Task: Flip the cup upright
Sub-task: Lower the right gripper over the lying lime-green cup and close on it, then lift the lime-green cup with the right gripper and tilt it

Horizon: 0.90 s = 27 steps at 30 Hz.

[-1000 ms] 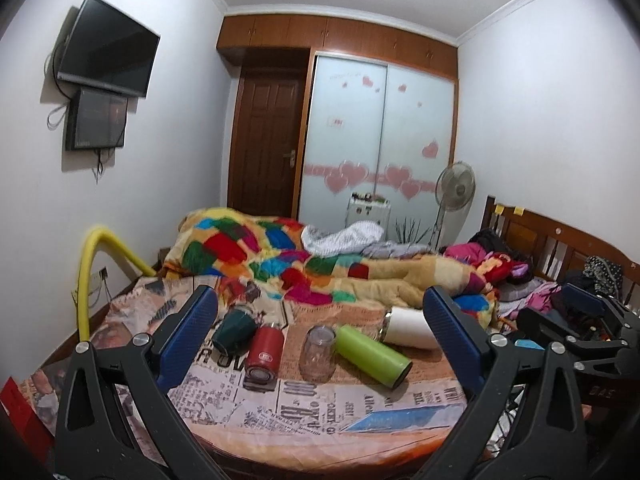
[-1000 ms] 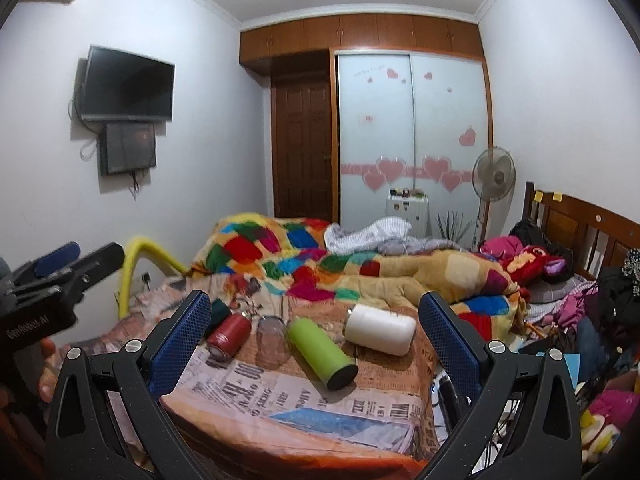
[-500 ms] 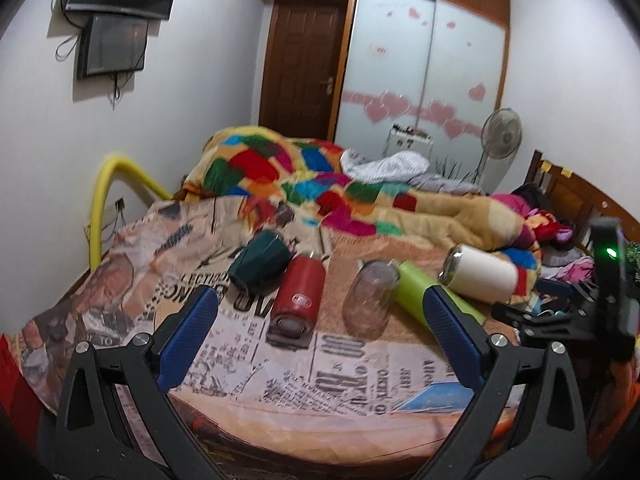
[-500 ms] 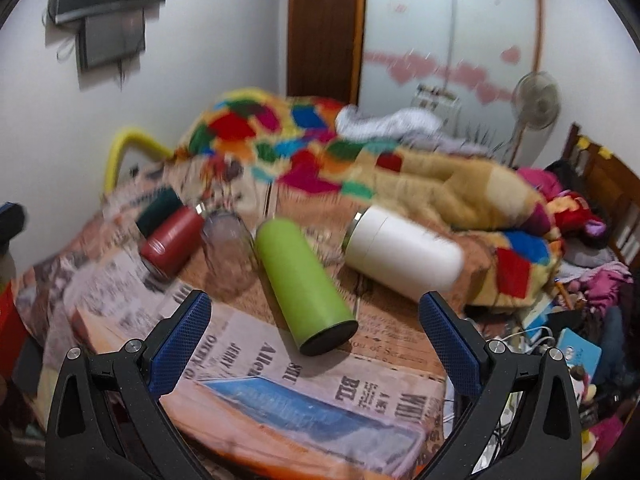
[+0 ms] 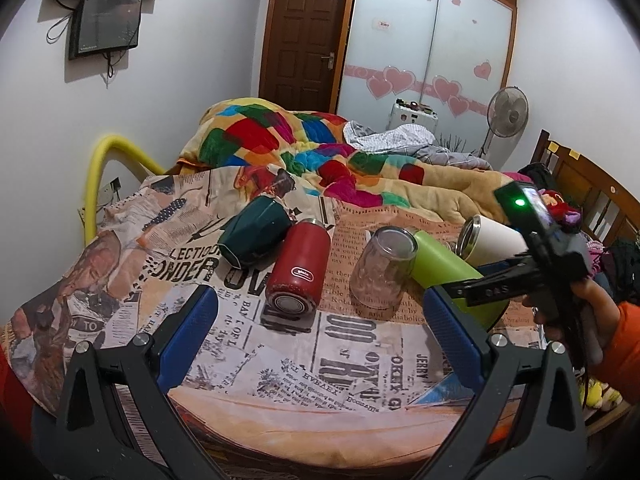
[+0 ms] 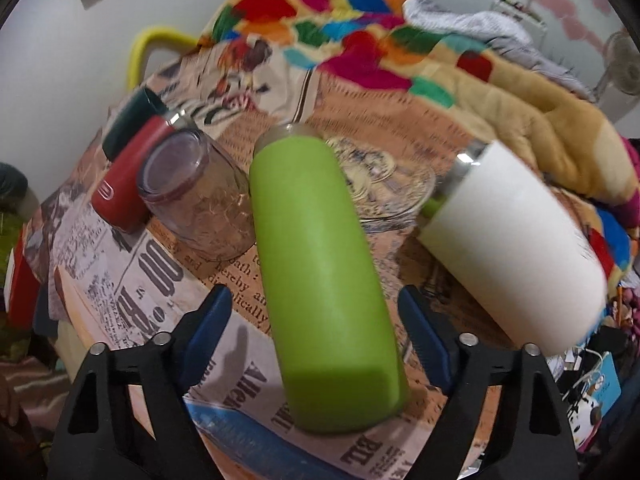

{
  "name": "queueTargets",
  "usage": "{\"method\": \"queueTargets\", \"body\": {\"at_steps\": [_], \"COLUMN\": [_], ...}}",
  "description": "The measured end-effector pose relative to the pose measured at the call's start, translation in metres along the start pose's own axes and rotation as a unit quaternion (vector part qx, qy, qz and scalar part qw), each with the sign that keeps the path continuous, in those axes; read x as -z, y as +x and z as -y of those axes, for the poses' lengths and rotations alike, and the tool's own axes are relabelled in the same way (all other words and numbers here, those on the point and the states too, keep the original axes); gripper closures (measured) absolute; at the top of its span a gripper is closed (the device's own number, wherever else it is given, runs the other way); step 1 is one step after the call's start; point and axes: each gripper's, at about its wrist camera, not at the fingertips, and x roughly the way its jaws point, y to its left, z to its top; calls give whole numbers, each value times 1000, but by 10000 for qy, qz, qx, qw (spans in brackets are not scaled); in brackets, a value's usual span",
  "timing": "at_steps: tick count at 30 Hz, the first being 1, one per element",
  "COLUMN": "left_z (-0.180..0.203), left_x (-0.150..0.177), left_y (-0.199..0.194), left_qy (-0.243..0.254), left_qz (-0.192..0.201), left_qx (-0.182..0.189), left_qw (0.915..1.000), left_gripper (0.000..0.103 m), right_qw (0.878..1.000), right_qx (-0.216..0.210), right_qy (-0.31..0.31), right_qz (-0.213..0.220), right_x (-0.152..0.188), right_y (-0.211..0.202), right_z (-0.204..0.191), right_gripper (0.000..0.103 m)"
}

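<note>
The right gripper [image 6: 314,320] has its fingers spread wide on either side of the green cup [image 6: 326,280], which lies on its side on the newspaper-print cloth [image 6: 160,276], its flat base toward the camera and its mouth pointing away; neither pad seems to touch it yet. To flip it well, the fingers would best close across the body a little ahead of the base, firmly enough that the smooth wall cannot slip, then swing the base down onto the cloth, which looks soft and may let it wobble. The left gripper [image 5: 320,320] hangs open with nothing between its fingers; beyond them lie a red cup [image 5: 300,268] and a clear glass [image 5: 384,268]. To the right of the right fingers lies a white cup [image 6: 516,248]. No contents show in any of them.
</note>
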Motion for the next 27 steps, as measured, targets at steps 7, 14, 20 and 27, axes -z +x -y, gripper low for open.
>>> {"method": "queueTargets", "body": {"at_steps": [7, 14, 20, 27], "left_z": [4, 4, 4, 9], "left_x": [2, 2, 0, -3], "left_y": [5, 2, -7, -24], "left_qy": [83, 116, 103, 124], "left_qz": [-29, 7, 82, 232], "left_qx": [-25, -56, -78, -67], "left_qw": [10000, 9999, 9999, 9996], "left_gripper": [0, 0, 0, 0], "right_qw": [9982, 9969, 9981, 9995], "right_qx": [47, -10, 4, -37], "right_qy": [-235, -189, -117, 30], "right_qz": [-553, -763, -612, -309], "right_x": [-13, -15, 0, 13], "right_y": [26, 33, 23, -4], "right_z": [-1, 3, -5, -6], "right_gripper": [28, 38, 40, 41]}}
